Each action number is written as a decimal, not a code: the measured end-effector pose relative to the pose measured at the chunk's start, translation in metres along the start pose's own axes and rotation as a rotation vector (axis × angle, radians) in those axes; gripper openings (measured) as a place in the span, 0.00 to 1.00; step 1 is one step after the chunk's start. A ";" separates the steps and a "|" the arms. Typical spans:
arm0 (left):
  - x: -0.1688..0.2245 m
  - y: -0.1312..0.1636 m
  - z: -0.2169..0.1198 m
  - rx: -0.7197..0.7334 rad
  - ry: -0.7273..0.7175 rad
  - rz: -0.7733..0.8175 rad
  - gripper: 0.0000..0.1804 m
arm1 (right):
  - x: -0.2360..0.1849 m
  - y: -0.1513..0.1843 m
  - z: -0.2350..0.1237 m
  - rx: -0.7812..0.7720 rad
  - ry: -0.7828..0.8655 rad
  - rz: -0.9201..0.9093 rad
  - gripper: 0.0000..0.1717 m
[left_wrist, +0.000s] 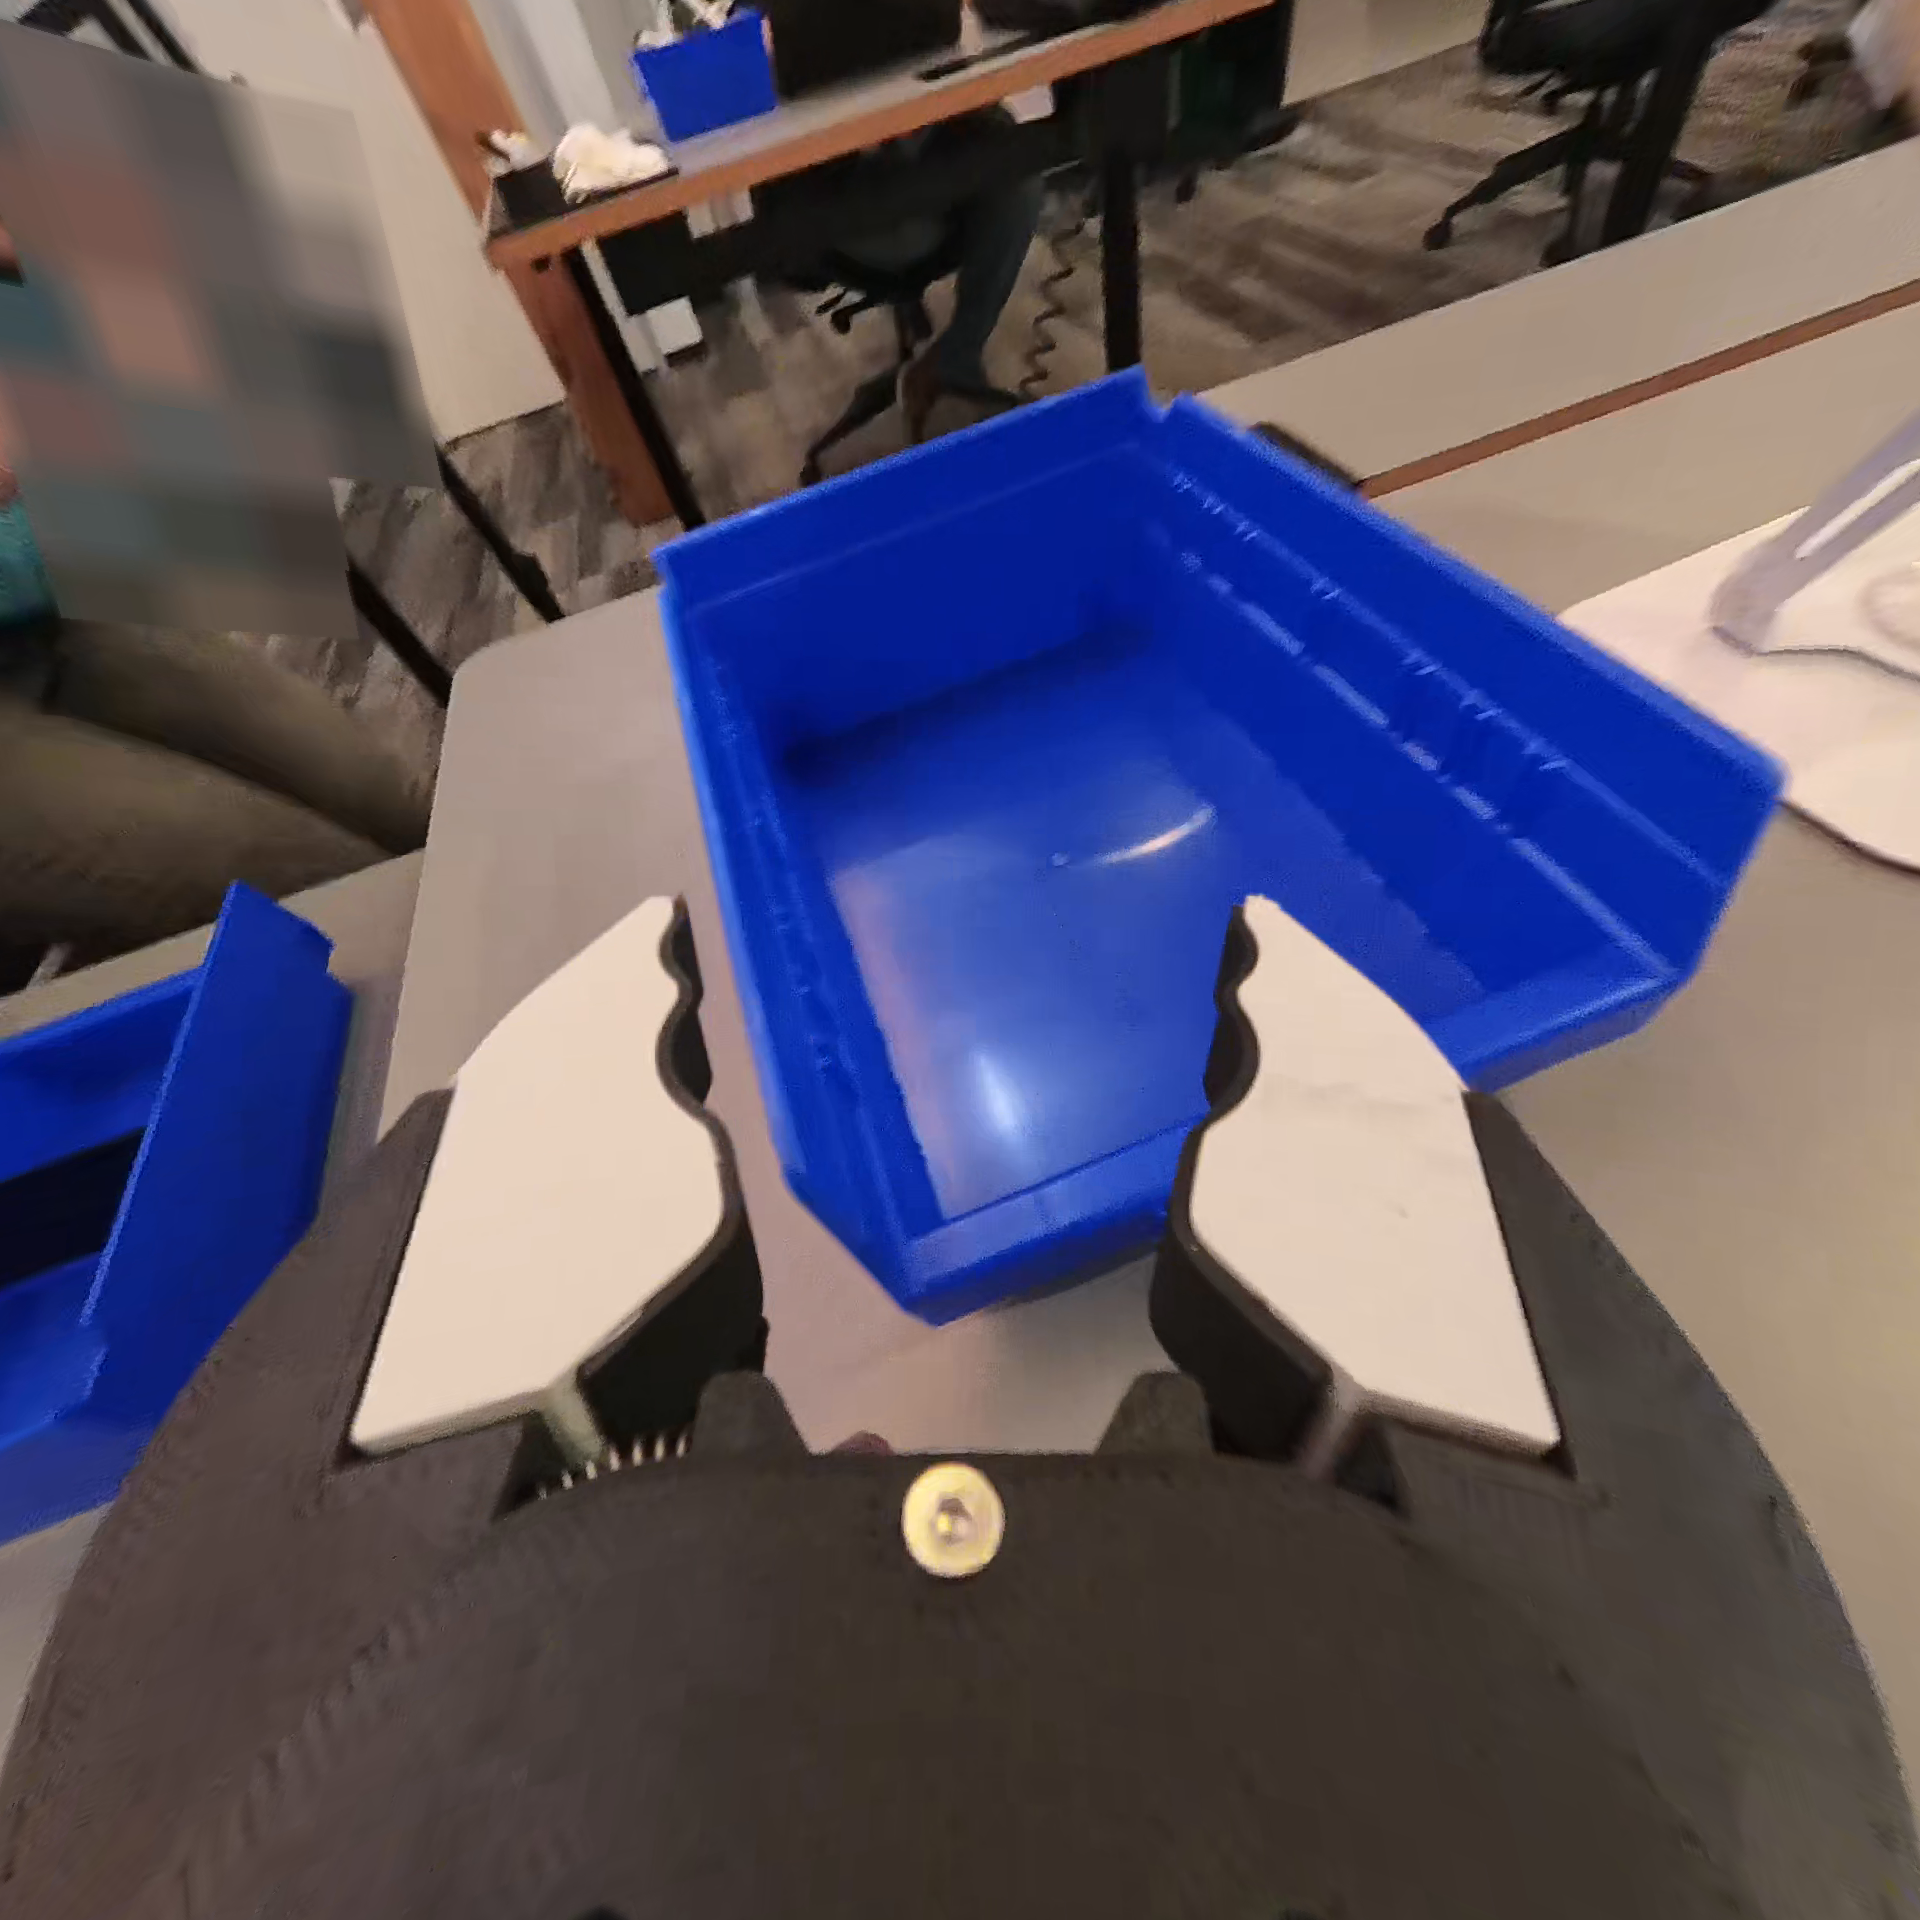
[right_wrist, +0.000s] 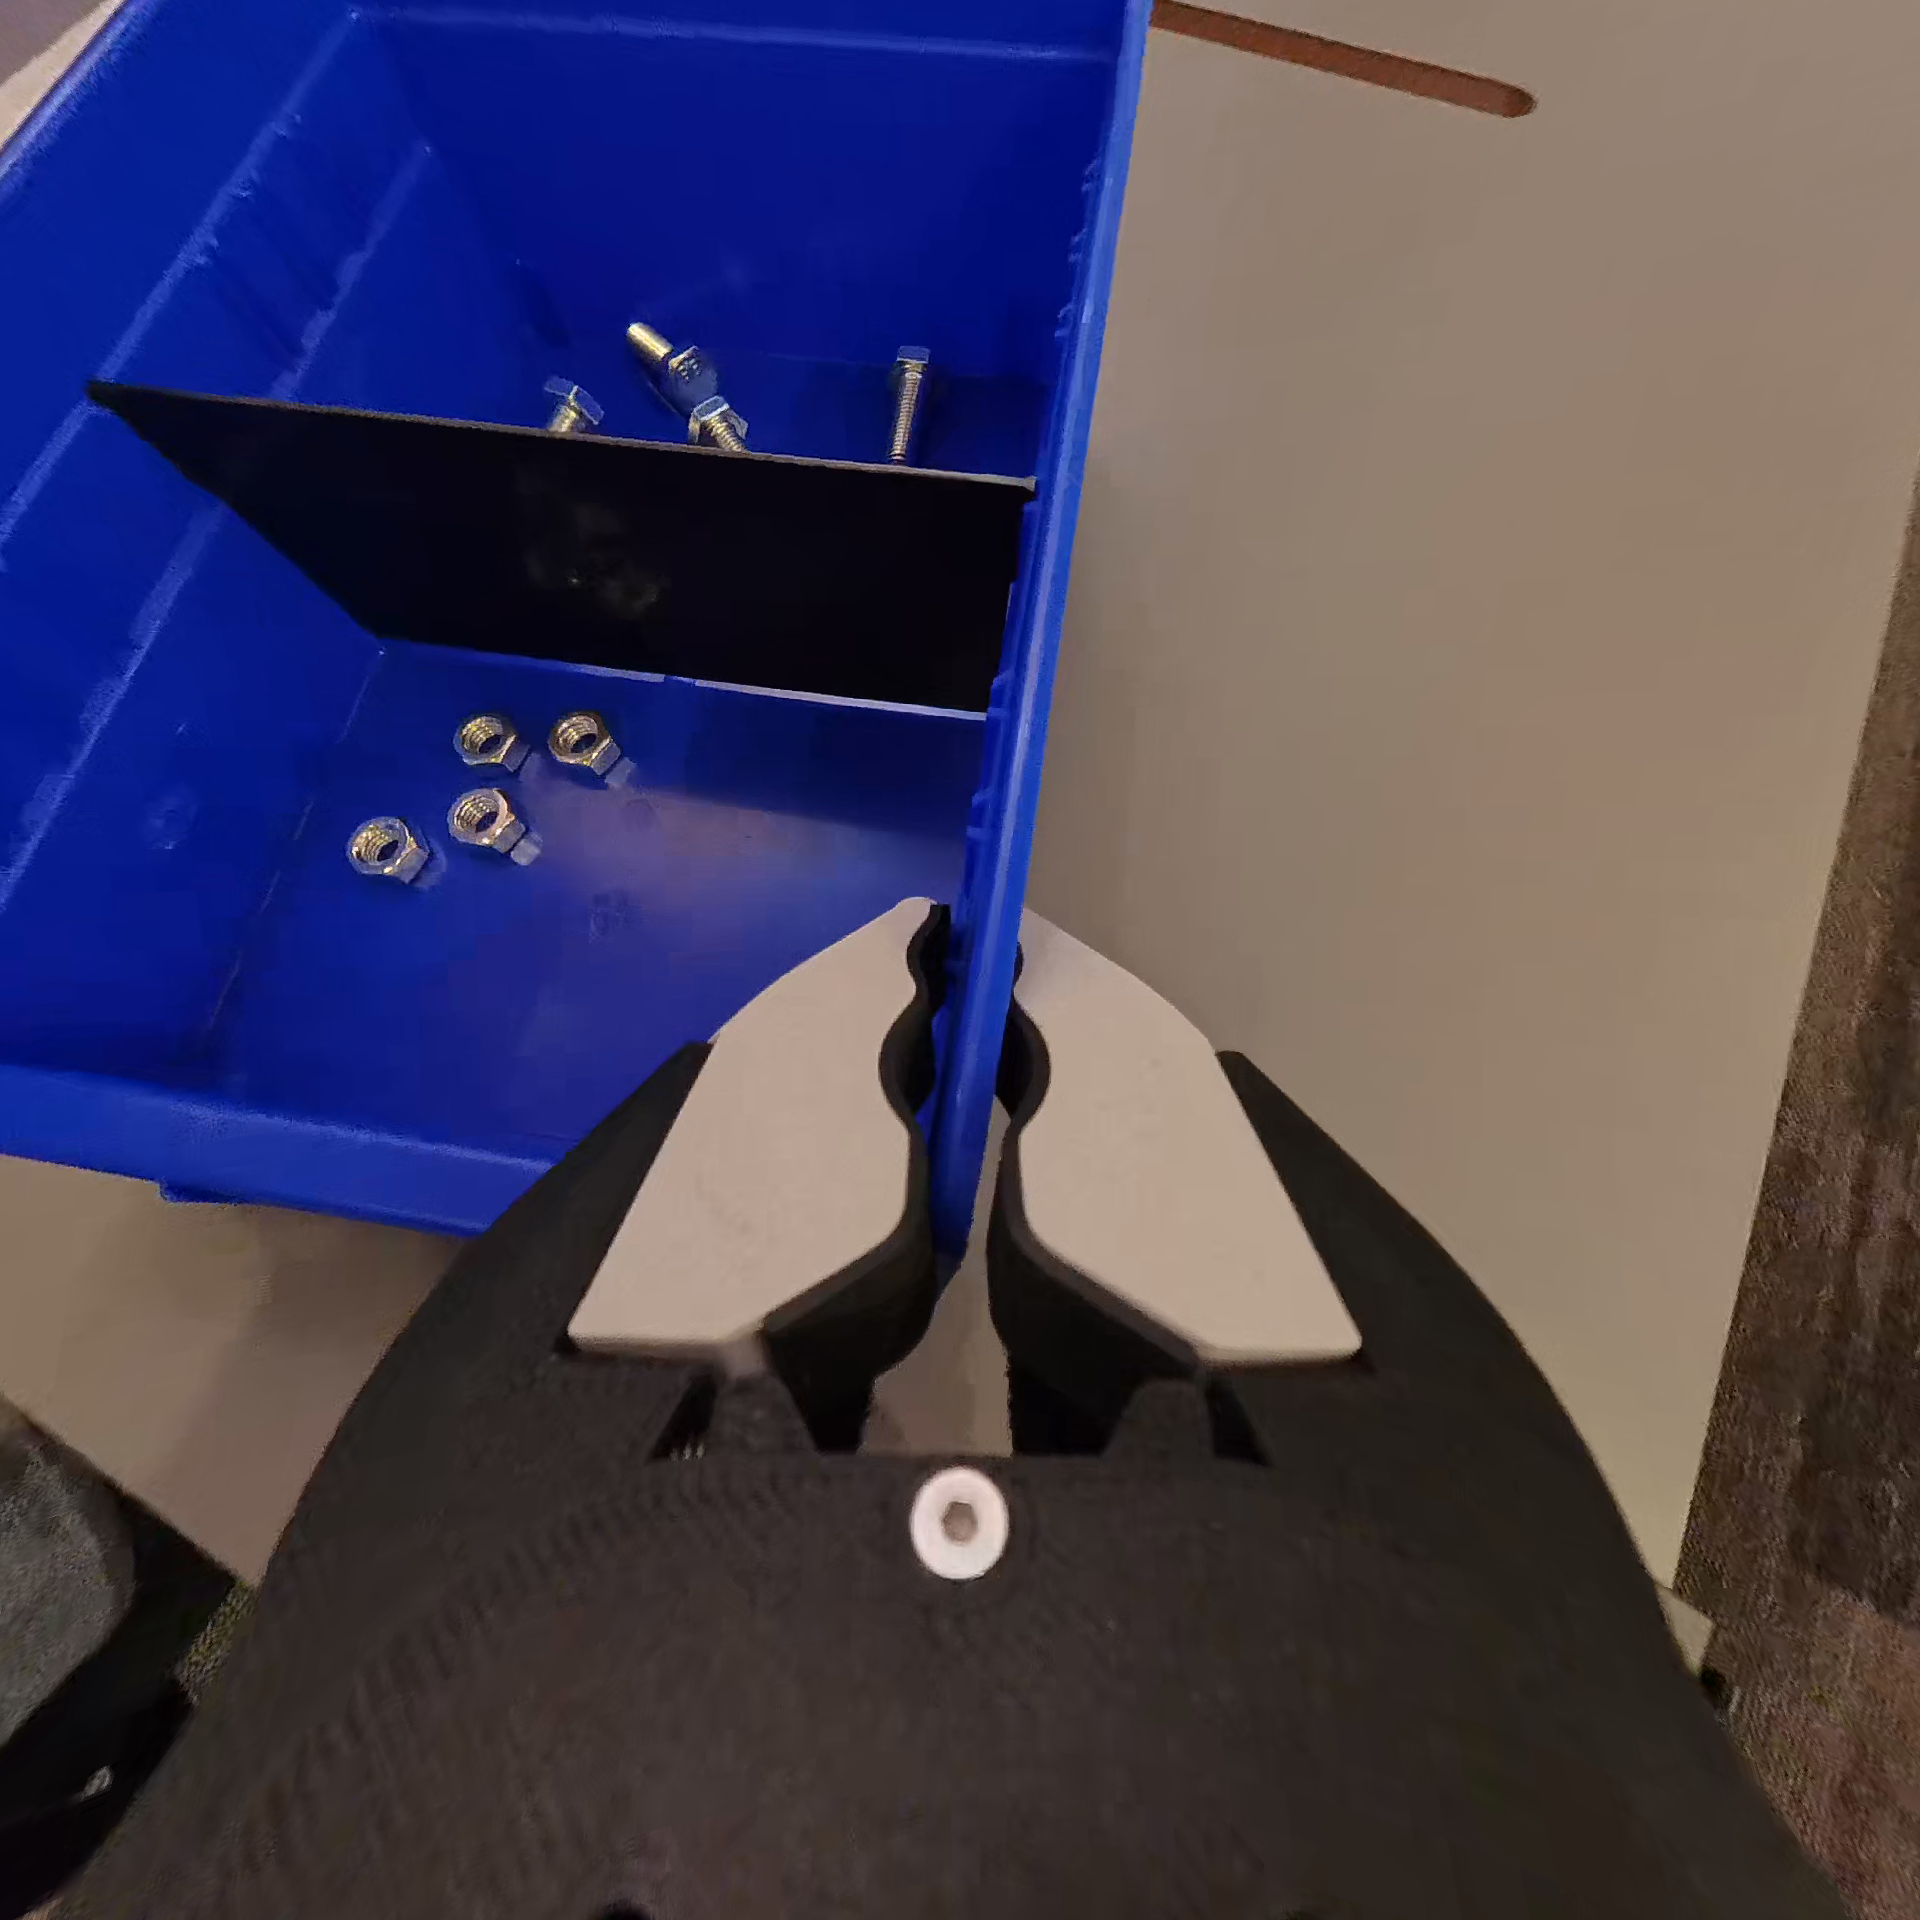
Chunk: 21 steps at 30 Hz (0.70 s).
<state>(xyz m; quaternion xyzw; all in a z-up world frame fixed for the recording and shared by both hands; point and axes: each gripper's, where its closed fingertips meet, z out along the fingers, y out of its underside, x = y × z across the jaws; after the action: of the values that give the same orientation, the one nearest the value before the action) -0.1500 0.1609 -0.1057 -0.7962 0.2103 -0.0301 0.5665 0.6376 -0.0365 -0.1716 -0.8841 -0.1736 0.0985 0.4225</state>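
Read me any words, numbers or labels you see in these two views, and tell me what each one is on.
None is legible. The empty blue plastic bin, the divided blue plastic bin clamped by the right tool, its black divider, steel nuts and bolts show no readable marking.

The right gripper (right_wrist: 977, 935) is clamped on the right side wall of a divided blue bin (right_wrist: 1049, 582), one pad inside the wall, one outside, both pressing. A black divider (right_wrist: 623, 561) crosses this bin; four metal nuts (right_wrist: 478, 790) lie loose on the floor of the near compartment, and several bolts (right_wrist: 707, 405) lie in the far one. Over on the left, the left gripper (left_wrist: 956, 935) hangs with its jaws wide apart and bare above the near end of a second blue bin (left_wrist: 1403, 665), an undivided one standing on the grey table (left_wrist: 551, 790).
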 end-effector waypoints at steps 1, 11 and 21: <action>-0.007 0.006 0.002 -0.023 -0.024 0.001 0.52 | -0.003 0.002 -0.002 0.004 -0.020 -0.015 0.04; -0.021 0.059 0.041 -0.174 0.167 -0.245 0.34 | -0.048 0.007 -0.007 -0.003 -0.263 -0.188 0.03; -0.029 0.061 0.041 -0.117 0.200 -0.344 0.03 | -0.125 -0.019 0.029 -0.025 -0.438 -0.303 0.03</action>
<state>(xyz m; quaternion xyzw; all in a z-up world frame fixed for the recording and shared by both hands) -0.1831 0.1920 -0.1703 -0.8450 0.1279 -0.1928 0.4822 0.5089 -0.0536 -0.1715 -0.8107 -0.3925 0.2212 0.3739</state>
